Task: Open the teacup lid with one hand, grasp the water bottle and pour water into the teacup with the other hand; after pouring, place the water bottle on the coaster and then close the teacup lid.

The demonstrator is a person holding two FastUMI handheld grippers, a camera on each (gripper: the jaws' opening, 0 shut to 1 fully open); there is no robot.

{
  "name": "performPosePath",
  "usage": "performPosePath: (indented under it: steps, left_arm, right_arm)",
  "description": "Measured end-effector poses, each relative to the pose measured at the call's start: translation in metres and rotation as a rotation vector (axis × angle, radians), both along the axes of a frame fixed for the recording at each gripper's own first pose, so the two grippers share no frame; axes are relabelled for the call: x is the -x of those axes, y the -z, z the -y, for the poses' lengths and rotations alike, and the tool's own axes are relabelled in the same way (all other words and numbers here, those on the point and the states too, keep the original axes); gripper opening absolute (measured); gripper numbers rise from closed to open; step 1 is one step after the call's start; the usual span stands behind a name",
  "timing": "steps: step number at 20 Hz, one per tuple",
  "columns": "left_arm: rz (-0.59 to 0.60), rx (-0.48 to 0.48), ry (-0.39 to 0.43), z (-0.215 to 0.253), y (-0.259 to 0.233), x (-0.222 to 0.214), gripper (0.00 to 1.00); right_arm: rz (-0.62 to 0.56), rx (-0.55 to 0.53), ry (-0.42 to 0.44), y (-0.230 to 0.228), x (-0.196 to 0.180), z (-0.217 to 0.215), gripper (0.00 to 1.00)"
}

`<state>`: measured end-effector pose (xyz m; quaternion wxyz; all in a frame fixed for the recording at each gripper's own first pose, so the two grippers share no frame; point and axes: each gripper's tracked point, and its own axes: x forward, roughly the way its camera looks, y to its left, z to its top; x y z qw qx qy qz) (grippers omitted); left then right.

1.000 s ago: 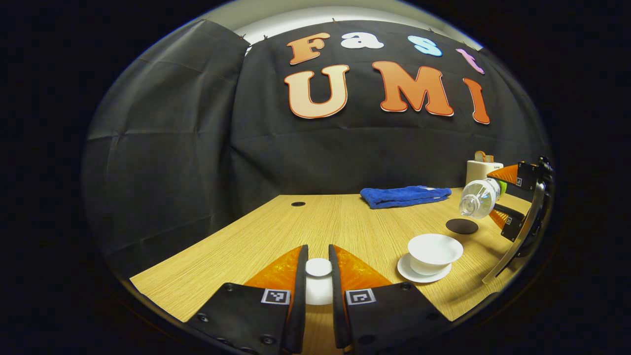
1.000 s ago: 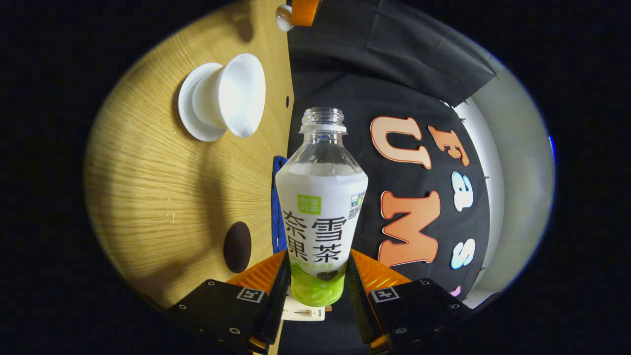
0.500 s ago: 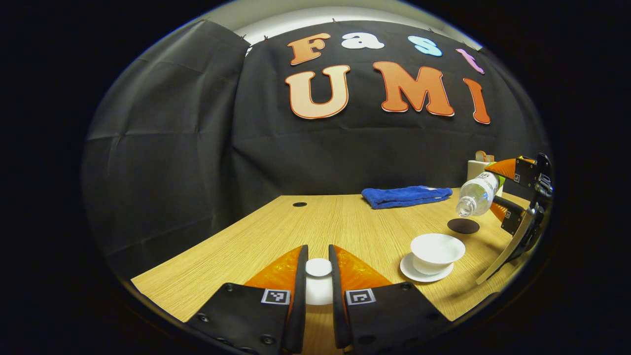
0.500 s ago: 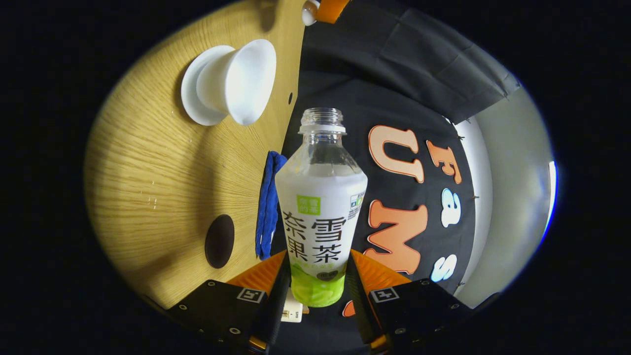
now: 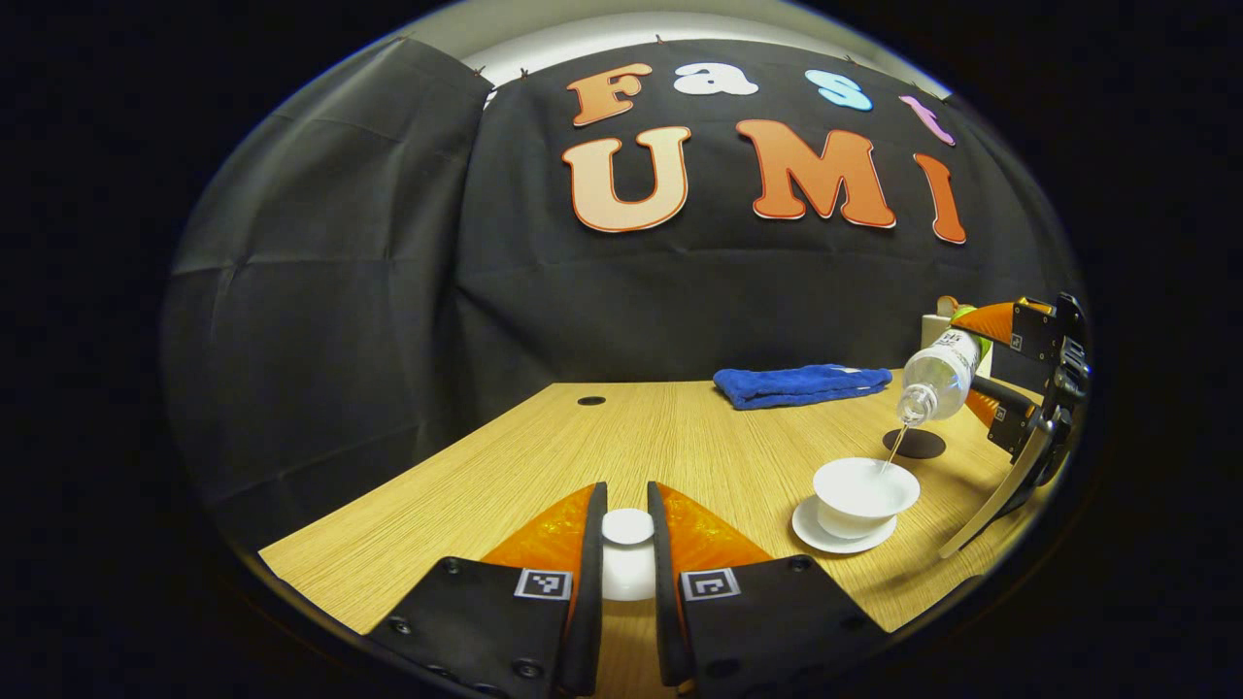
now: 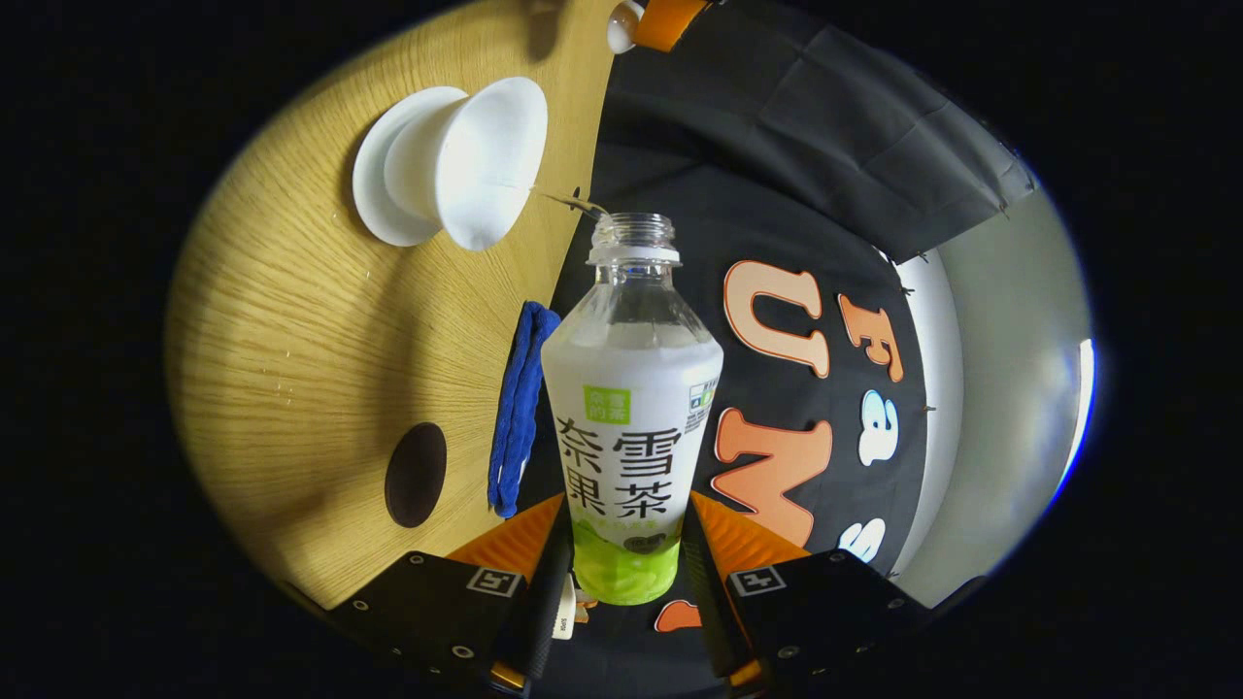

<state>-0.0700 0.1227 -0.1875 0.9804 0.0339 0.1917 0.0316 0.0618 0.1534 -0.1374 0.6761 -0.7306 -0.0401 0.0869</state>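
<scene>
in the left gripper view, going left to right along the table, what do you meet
table hole → teacup lid held in the left tongs → blue towel → teacup on its saucer → water bottle → right tongs

A folded blue towel (image 5: 798, 384) lies on the wooden table (image 5: 544, 456) near its far edge. A small white box (image 5: 938, 326) stands at the back right. A dark round hole (image 5: 589, 400) marks the tabletop.

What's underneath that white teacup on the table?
The teacup stands on a white saucer, which rests on the wooden table. The saucer's middle is covered by the cup. A thin stream from the water bottle falls into it.
</scene>
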Motion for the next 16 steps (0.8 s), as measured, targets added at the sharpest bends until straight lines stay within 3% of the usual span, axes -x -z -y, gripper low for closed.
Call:
performPosePath:
  steps: [3,4,5,8,10,14,16]
  left_arm:
    - [-0.005,0.007,-0.005,-0.001,0.002,0.001,0.23]
    - [-0.005,0.007,-0.006,-0.002,0.002,0.001,0.27]
    - [-0.006,0.007,-0.006,-0.001,0.001,0.001,0.27]
    - [-0.006,0.007,-0.008,-0.002,0.002,0.001,0.24]
    - [-0.005,0.008,-0.009,-0.003,0.000,0.002,0.27]
    - [0.005,0.009,-0.013,-0.006,-0.004,0.003,0.24]
    - [0.005,0.013,-0.017,-0.008,-0.004,0.003,0.27]
  right_arm:
    - [0.019,0.012,-0.006,-0.008,-0.003,0.000,0.63]
    - [0.022,0.017,-0.009,-0.009,-0.004,0.000,0.60]
    - [0.026,0.026,-0.011,-0.012,-0.004,0.000,0.63]
    - [0.033,0.049,-0.024,-0.011,0.000,-0.005,0.63]
    - [0.044,0.066,-0.030,-0.016,0.001,-0.003,0.66]
    - [0.070,0.094,-0.042,-0.026,-0.002,-0.004,0.63]
    - [0.079,0.104,-0.047,-0.029,-0.003,-0.004,0.63]
